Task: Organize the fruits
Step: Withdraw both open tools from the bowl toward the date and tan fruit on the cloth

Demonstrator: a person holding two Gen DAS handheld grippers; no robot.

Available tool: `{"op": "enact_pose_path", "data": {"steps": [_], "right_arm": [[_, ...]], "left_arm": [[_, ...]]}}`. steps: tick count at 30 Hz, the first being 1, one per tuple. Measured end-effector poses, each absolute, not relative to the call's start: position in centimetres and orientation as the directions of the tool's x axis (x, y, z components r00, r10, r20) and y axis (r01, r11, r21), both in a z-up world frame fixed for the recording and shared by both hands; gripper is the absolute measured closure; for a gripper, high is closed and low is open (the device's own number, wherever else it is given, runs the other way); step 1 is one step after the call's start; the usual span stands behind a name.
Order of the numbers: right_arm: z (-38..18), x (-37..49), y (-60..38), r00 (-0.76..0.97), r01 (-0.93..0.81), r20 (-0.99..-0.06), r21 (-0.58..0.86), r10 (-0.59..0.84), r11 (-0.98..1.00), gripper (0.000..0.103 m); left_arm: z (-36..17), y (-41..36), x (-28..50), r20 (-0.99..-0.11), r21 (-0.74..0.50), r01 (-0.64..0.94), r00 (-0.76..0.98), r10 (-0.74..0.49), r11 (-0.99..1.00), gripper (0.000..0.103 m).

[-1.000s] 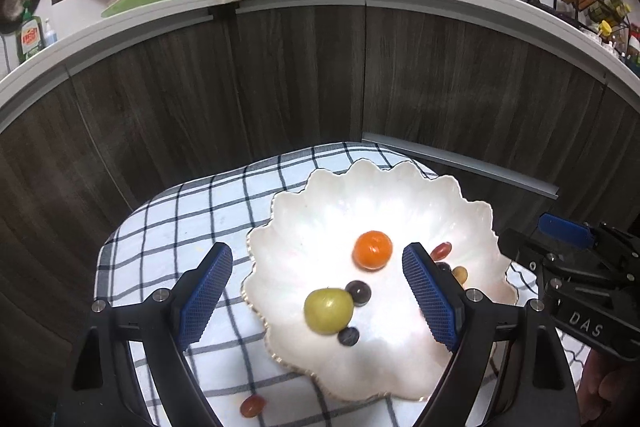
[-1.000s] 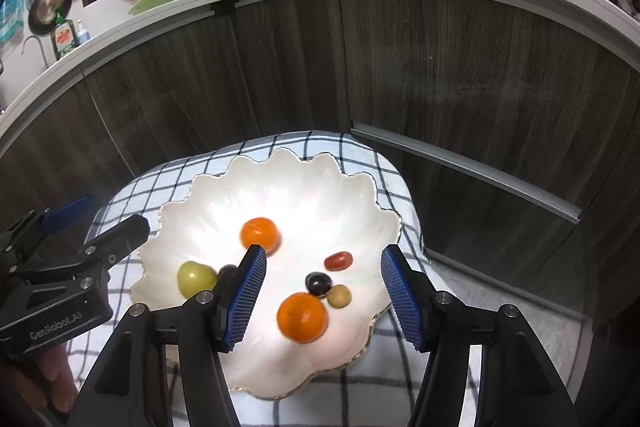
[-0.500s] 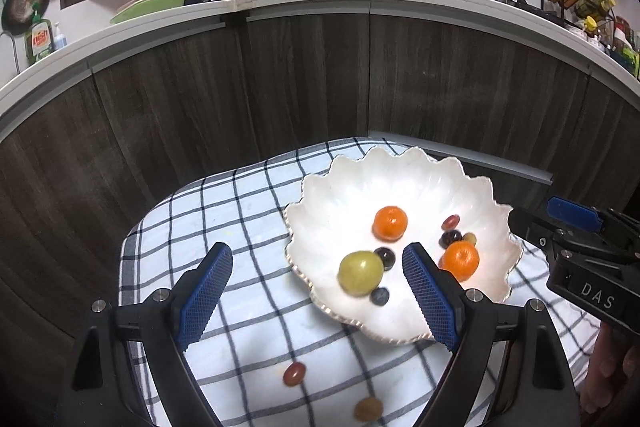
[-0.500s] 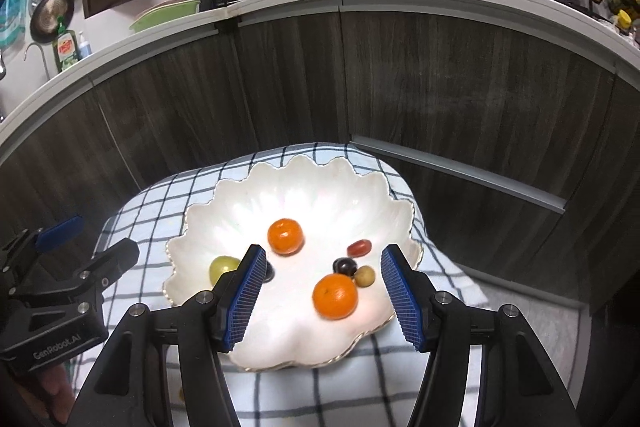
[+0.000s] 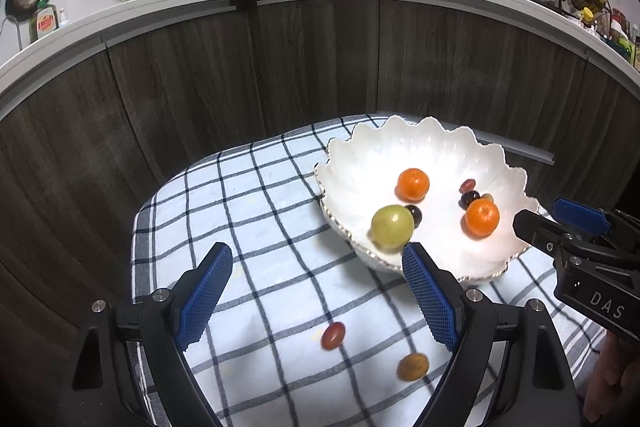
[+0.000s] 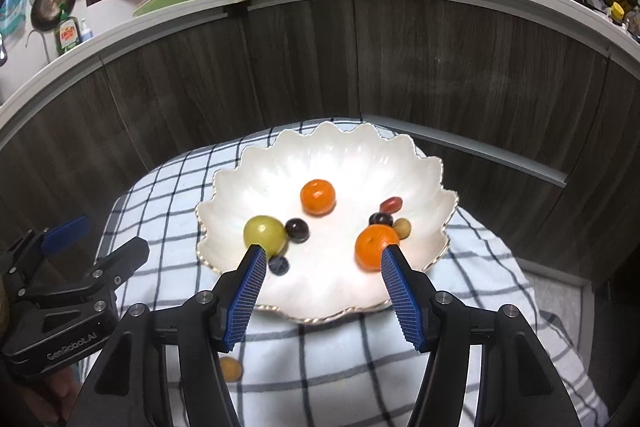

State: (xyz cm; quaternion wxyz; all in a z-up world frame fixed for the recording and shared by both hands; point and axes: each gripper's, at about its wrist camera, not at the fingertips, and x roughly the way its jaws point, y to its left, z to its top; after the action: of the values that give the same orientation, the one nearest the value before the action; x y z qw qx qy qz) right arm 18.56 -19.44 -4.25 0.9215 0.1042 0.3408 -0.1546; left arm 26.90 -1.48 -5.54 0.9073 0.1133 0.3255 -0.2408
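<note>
Both my grippers hang empty over the checked cloth (image 5: 260, 187), so I judge I am between picks. The left gripper (image 5: 316, 291) is spread wide, the right gripper (image 6: 320, 287) half spread above the scalloped bowl (image 6: 340, 155). Most fruit sits in the bowl; a red grape (image 5: 333, 335) and a brownish fruit (image 5: 413, 366), perhaps a grape, lie loose on the cloth. Next I should lower the left jaws around the red grape.

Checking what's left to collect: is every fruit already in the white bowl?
No, a red grape and a brownish fruit lie on the checked cloth outside the bowl.
</note>
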Motion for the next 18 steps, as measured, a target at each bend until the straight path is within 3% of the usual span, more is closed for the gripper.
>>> {"op": "enact_pose_path", "data": {"steps": [18], "right_arm": [[-8.7, 18.1, -15.2, 0.629, 0.373, -0.758, 0.101, -0.171, 0.922, 0.042]], "left_arm": [[-9.9, 1.2, 26.6, -0.689, 0.07, 0.59, 0.612, -0.389, 0.804, 0.016]]}}
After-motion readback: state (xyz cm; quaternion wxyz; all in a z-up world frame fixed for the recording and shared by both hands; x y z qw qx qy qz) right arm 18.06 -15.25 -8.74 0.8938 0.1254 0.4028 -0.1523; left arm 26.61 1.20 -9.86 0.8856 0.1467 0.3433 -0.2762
